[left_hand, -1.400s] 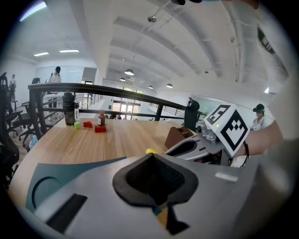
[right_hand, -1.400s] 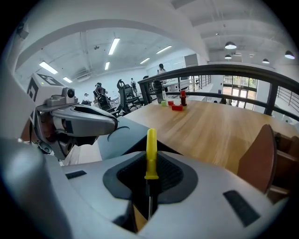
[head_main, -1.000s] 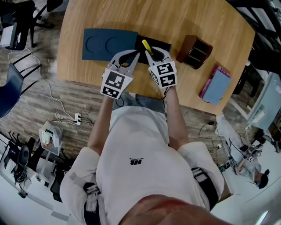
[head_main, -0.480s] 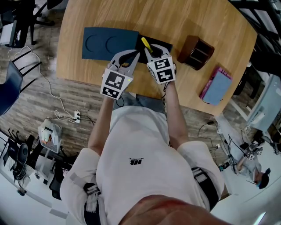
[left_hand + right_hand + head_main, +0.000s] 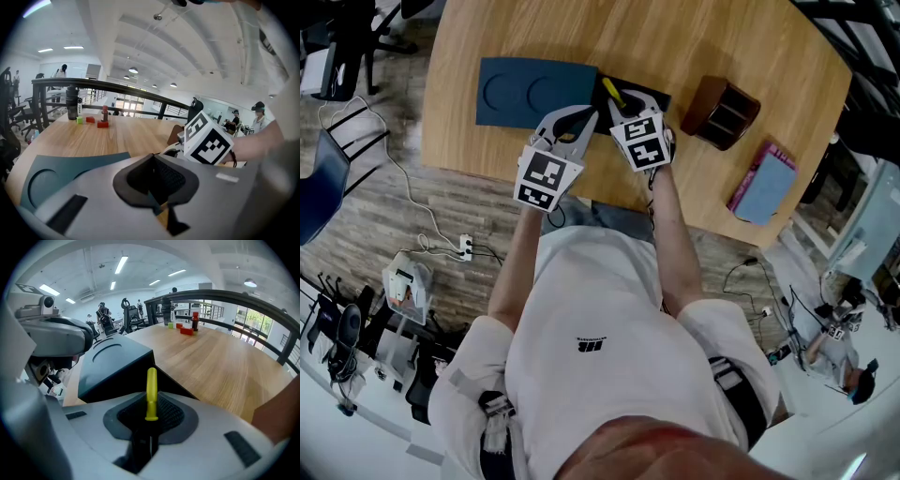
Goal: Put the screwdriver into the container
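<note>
Two claws hung side by side above the near part of the desk [image 5: 703, 37]. My right claw [image 5: 625, 105] was clamped on the screwdriver [image 5: 612, 92]. Its yellow handle stuck out past the tips, over the black part at the right end of the dark blue container [image 5: 534, 92] (whether it touched there, I could not tell). My left claw [image 5: 583, 116], just to the left, was closed and empty, above the container's near edge. Farther right stood a brown holder [image 5: 722, 111].
</note>
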Action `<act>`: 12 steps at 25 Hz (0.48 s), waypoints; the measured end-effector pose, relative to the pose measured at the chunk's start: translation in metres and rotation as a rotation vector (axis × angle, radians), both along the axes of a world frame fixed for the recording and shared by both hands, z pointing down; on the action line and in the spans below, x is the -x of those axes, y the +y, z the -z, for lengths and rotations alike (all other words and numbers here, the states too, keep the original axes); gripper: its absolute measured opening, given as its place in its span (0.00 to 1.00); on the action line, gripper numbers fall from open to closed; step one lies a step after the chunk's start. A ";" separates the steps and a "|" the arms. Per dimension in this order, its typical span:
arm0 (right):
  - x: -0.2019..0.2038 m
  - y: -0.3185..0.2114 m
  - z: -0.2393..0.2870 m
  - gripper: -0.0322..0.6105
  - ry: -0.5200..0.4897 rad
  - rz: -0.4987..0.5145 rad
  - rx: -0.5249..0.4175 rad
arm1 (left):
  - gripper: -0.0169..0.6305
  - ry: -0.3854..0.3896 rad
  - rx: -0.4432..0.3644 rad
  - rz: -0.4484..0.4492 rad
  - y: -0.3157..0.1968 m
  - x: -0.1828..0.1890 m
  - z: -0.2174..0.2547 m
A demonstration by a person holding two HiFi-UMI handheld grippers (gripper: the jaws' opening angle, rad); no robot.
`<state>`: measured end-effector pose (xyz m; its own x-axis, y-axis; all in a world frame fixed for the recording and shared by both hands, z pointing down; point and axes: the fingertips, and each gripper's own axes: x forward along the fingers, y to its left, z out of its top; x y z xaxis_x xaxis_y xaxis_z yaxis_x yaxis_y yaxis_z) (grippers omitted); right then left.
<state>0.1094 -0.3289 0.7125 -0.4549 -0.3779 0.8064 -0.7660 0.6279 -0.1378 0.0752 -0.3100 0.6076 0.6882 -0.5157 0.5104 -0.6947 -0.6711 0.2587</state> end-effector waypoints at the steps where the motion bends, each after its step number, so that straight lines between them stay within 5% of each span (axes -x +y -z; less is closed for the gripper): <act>1: 0.000 -0.001 -0.001 0.15 0.010 0.008 -0.002 | 0.05 0.000 0.000 0.000 0.000 0.000 0.000; 12: -0.001 -0.002 -0.007 0.15 0.057 0.052 0.005 | 0.05 -0.003 0.000 0.005 0.000 0.002 0.001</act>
<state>0.1100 -0.3313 0.7197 -0.4269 -0.3513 0.8333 -0.7392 0.6664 -0.0978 0.0730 -0.3097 0.6069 0.6838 -0.5193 0.5126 -0.6991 -0.6674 0.2564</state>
